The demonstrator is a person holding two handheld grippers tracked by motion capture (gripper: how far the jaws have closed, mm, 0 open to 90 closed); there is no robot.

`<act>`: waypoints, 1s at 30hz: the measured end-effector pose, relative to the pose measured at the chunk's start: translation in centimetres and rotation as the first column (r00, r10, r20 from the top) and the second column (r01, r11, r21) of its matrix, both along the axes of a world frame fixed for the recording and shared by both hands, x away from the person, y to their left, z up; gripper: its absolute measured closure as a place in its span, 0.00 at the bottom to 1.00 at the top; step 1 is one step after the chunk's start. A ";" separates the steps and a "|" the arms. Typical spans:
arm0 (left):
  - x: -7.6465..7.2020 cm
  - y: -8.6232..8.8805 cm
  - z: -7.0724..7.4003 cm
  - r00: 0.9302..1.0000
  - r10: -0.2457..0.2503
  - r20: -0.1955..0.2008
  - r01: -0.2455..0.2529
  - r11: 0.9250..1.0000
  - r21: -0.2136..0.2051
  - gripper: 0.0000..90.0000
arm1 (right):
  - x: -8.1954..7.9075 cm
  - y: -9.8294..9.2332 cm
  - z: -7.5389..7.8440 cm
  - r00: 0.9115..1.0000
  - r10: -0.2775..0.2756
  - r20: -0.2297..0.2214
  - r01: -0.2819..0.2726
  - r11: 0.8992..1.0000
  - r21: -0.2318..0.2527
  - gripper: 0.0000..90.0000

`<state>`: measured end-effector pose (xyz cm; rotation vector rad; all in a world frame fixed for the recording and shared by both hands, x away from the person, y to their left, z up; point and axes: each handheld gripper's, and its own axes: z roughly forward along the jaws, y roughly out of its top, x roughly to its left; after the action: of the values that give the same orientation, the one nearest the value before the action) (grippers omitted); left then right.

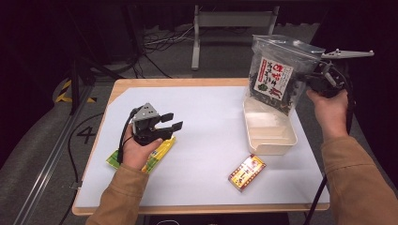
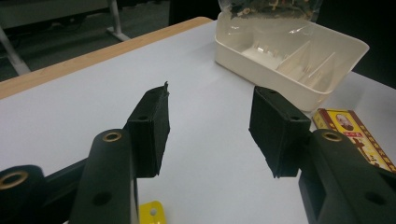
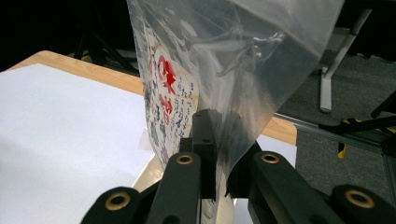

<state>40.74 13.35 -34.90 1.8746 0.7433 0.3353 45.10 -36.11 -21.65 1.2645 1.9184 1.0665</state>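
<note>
Left side first. Left gripper [image 1: 165,126] rests low over the tabletop [image 1: 206,140], jaws standing partly open with nothing between them. Just behind and under those jaws, beneath the hand, lies a yellow packet [image 1: 157,152], flat; a corner of it shows at the bottom of the left gripper view [image 2: 150,213]. Ahead of the jaws is bare white tabletop.

Middle. A small red-and-yellow box [image 1: 247,172] lies flat, well off to the right of the left jaws, near the white tray's near end.

Right side. White tray [image 1: 293,136] sits with its long axis running away from the person; dividers show inside it in the left gripper view [image 2: 348,46]. Right gripper [image 1: 313,77] is held up in the air, jaws pinched tight on the side edge of a clear plastic bag [image 1: 277,70] of dark dried food with a red-and-white label. In the right gripper view the film [image 3: 243,70] rises from the closed jaws, label to their left. The bag hangs upright, to the left of the jaws, its bottom directly over the tray's far end, touching or nearly so; I cannot tell which.

Judgement: the bag looks bound for the tray. What matters is that the tray lies straight below the hanging bag, so the right hand, the nearer one, mostly needs to go down, and probably tip the bag along the tray's length.
</note>
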 end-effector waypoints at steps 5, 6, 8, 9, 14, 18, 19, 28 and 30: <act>0.0 0.0 0.0 1.000 0.000 0.002 0.000 1.000 0.004 0.53 | 0.2 -0.2 -0.4 1.000 -0.013 -0.009 0.013 1.000 0.004 0.95; 0.0 0.0 0.0 1.000 0.002 0.000 -0.002 1.000 0.000 0.53 | 0.2 -0.3 -0.5 1.000 -0.016 -0.011 0.016 1.000 0.005 0.95; 0.0 0.0 -0.1 1.000 0.002 -0.007 -0.002 1.000 -0.003 0.53 | 0.4 -0.4 -0.7 1.000 -0.015 -0.014 0.015 1.000 0.003 0.94; 0.0 0.0 -0.1 1.000 0.001 -0.006 -0.001 1.000 0.000 0.53 | 0.4 -0.3 -0.8 1.000 -0.019 -0.019 0.020 1.000 0.002 0.94; 0.1 0.0 -0.2 1.000 -0.001 -0.006 0.001 1.000 0.004 0.52 | 0.5 -0.2 -1.1 0.999 -0.027 -0.020 0.027 0.999 -0.017 0.94; 0.1 0.0 -0.2 1.000 0.000 -0.009 0.001 1.000 0.002 0.52 | 0.6 0.0 -1.5 0.999 -0.029 -0.030 0.029 0.999 -0.026 0.93; 0.1 0.0 -0.2 1.000 -0.001 -0.009 0.001 1.000 0.002 0.52 | 0.6 0.0 -1.6 0.999 -0.028 -0.030 0.027 0.999 -0.028 0.93; 0.1 0.0 -0.2 1.000 0.000 -0.012 0.000 1.000 0.003 0.52 | 0.6 -0.1 -2.4 0.999 -0.021 -0.035 0.020 1.000 -0.016 0.92; 0.1 0.0 -0.3 1.000 0.000 -0.014 0.000 1.000 0.002 0.52 | 0.6 -0.2 -2.5 0.999 -0.020 -0.036 0.019 1.000 -0.009 0.92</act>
<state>40.89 13.32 -35.15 1.8806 0.7523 0.3235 45.66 -36.29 -24.13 1.3037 1.9317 1.0306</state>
